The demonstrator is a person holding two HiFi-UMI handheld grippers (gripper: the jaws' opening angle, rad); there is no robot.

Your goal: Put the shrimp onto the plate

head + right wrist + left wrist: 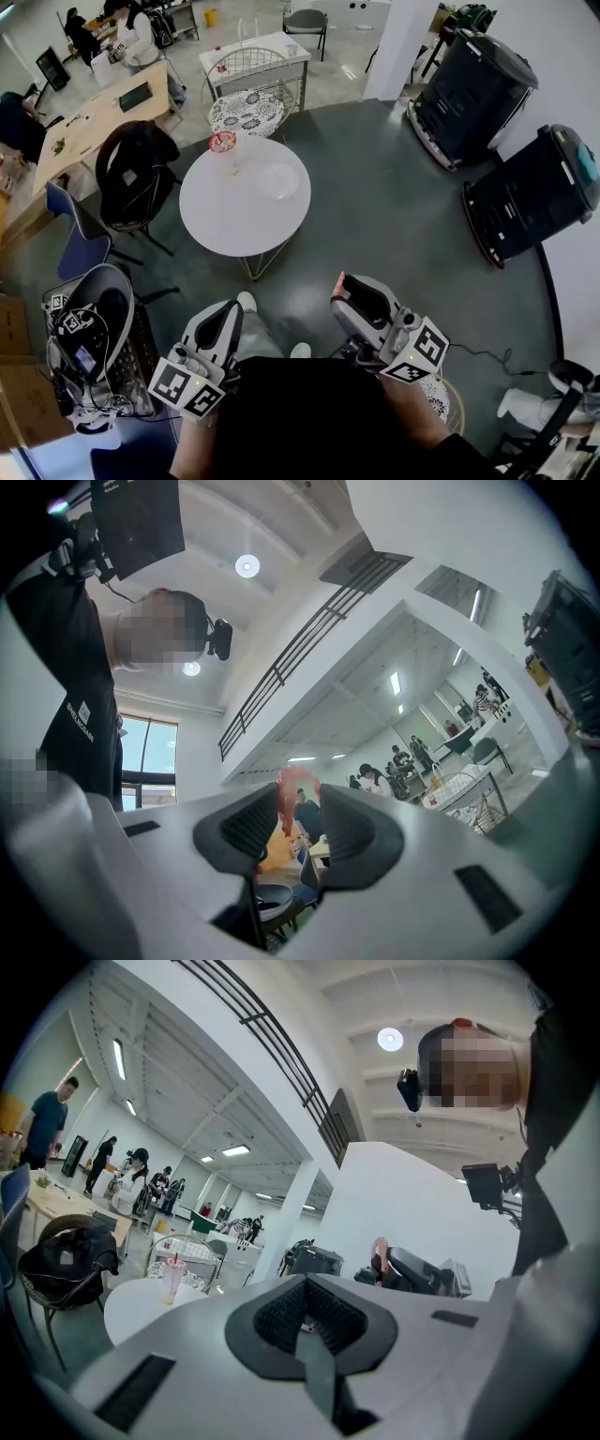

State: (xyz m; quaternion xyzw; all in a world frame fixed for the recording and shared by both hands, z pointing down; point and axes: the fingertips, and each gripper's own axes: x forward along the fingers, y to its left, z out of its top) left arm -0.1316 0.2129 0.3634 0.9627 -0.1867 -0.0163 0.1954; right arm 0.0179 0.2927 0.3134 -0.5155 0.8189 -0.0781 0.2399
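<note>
As right gripper [298, 803] pinches shrimp [291, 780], left gripper [307, 1321] jaws sit together.
Likely light, soft, slippery; grip mid-body, gently.

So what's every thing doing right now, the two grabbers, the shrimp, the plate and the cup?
plate: empty, on the white table.
cup: upright on the table.
left gripper: jaws shut, nothing between them.
right gripper: jaws shut on the shrimp.
shrimp: held, not on the plate.
</note>
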